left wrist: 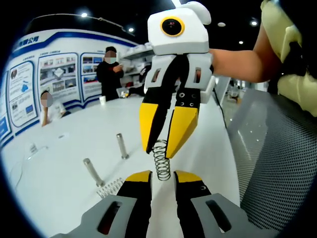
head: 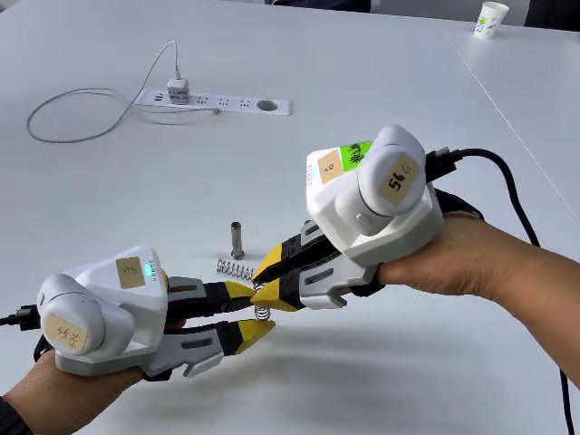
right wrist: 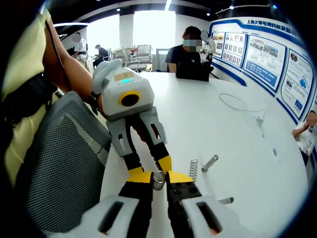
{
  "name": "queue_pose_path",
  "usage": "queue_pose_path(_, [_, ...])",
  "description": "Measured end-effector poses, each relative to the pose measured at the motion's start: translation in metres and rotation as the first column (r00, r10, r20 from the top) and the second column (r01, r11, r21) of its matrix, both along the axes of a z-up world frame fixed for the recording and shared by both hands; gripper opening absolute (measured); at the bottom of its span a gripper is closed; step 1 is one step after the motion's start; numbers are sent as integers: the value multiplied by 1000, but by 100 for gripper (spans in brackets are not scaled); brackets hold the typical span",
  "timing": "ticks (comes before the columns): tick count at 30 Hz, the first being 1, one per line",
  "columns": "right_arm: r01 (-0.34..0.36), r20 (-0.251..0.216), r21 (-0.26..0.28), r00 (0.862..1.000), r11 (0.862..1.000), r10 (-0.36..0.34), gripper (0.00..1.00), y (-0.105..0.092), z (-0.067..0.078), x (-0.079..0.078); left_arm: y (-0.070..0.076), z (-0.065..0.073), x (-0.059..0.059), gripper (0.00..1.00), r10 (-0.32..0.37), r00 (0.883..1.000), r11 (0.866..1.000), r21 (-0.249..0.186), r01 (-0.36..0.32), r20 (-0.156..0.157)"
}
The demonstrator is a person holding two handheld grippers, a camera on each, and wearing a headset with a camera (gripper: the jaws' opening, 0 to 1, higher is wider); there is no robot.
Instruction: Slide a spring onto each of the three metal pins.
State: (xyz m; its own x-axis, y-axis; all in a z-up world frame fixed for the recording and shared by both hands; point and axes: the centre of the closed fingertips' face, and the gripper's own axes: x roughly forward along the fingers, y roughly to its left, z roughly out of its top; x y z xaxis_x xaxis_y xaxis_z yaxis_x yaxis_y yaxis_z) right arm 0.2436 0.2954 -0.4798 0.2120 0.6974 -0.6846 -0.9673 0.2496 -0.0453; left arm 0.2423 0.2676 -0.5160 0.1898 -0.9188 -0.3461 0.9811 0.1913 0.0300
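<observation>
Left gripper view: spring (left wrist: 162,163) pinched by right gripper (left wrist: 159,152), foot between left gripper's (left wrist: 163,175) parted jaws.

A white table (head: 362,72) stands before blue poster walls (left wrist: 54,74) under ceiling lights (left wrist: 83,14).

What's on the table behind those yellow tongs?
A loose spring lies flat, an upright metal pin just beyond it. The left tongs and right tongs hide the table beneath them.
</observation>
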Motion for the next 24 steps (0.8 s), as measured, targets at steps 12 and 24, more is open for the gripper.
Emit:
queue_pose_path(12, [37, 21, -3, 999, 999, -37, 11, -15, 6, 10, 16, 0, 14, 31, 75, 997, 997, -5, -75, -16])
queue_pose_path(24, [101, 51, 5, 994, 995, -101, 11, -36, 17, 26, 30, -3, 21, 40, 144, 989, 990, -9, -144, -33])
